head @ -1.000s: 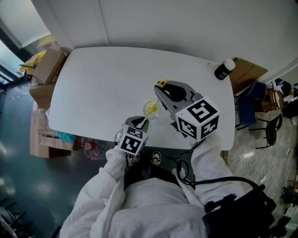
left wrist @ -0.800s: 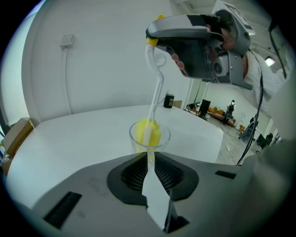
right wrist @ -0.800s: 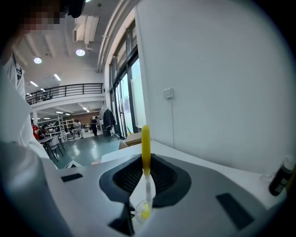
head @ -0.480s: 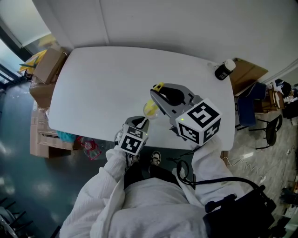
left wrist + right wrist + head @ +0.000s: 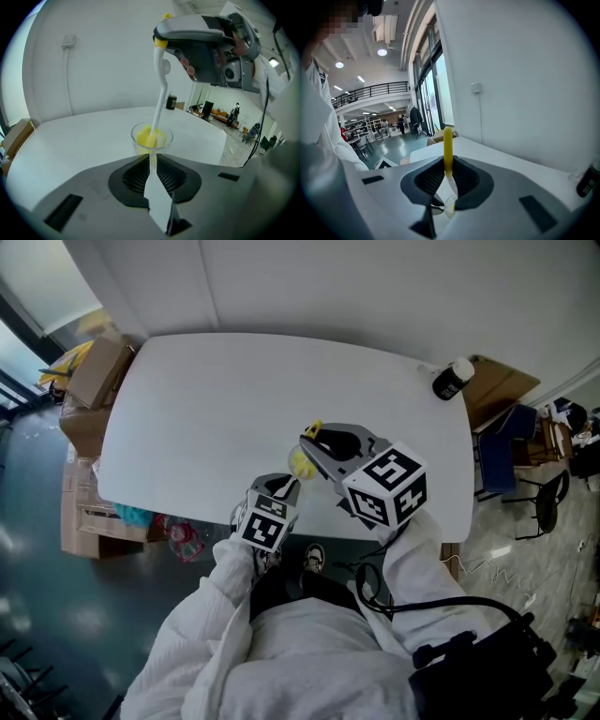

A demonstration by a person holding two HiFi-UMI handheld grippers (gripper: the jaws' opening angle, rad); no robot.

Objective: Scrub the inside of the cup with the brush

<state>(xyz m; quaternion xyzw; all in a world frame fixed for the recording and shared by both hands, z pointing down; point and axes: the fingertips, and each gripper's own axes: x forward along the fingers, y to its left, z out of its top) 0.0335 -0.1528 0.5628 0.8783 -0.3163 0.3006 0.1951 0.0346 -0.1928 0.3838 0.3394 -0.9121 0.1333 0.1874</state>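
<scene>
**Brush Sponge Set Inside the Held Cup**

The clear cup is kept upright on the white table, near its front edge. It is held by the left gripper. The jaws of this gripper are drawn almost together on a narrow clear part at the near side of the cup, and the bowl itself stands just beyond the jaw tips.

The brush is pinched near the top of its white handle by the right gripper. Its jaws are pressed on the handle, and the yellow end is left sticking out above them. The handle is tilted down from the right gripper into the cup, and the yellow sponge head is seen inside the cup.

In the head view the two grippers are found just beside each other, with the right one above the cup. A dark bottle with a white cap is seen at the far right corner of the table, well apart from the cup.
</scene>
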